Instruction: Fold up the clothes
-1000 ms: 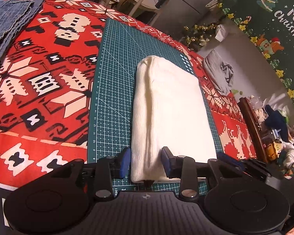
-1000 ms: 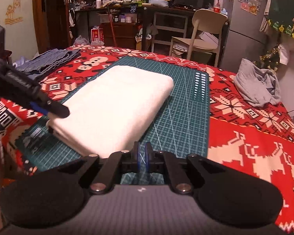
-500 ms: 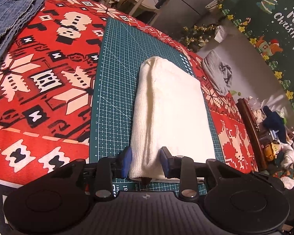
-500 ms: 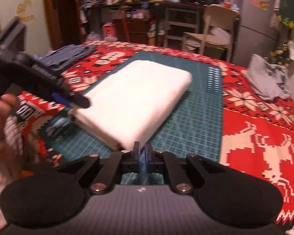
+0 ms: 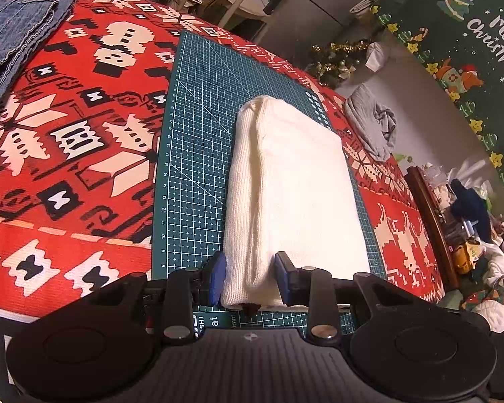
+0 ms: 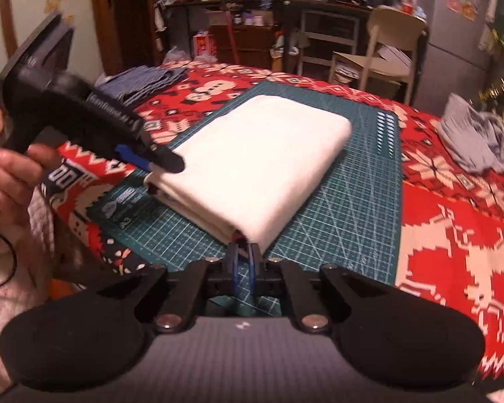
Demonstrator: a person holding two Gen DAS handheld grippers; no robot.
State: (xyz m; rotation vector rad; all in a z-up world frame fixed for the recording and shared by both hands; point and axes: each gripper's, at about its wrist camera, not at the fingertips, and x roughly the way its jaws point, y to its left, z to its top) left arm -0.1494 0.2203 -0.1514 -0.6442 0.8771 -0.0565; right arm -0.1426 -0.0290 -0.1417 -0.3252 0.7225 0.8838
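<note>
A folded white knit garment (image 5: pixel 295 194) lies on the green cutting mat (image 5: pixel 198 154). My left gripper (image 5: pixel 249 277) is shut on its thick near-left folded edge, one blue pad on each side of the layers. In the right wrist view the same garment (image 6: pixel 262 168) shows, with the left gripper (image 6: pixel 161 168) clamped on its left corner and a hand (image 6: pixel 6 164) holding that gripper. My right gripper (image 6: pixel 242 252) is shut, with only a thin slit between its fingers. Its tips sit right against the garment's near corner, and I see no cloth between them.
A red patterned cloth (image 5: pixel 67 141) covers the table. Folded denim (image 5: pixel 13 30) lies at the far left and a crumpled grey garment (image 6: pixel 473 141) at the right edge. A chair (image 6: pixel 383 50) and cluttered shelves stand beyond the table.
My right gripper has moved left and forward until its tips reach the garment's near corner. The left gripper keeps its hold on the folded edge.
</note>
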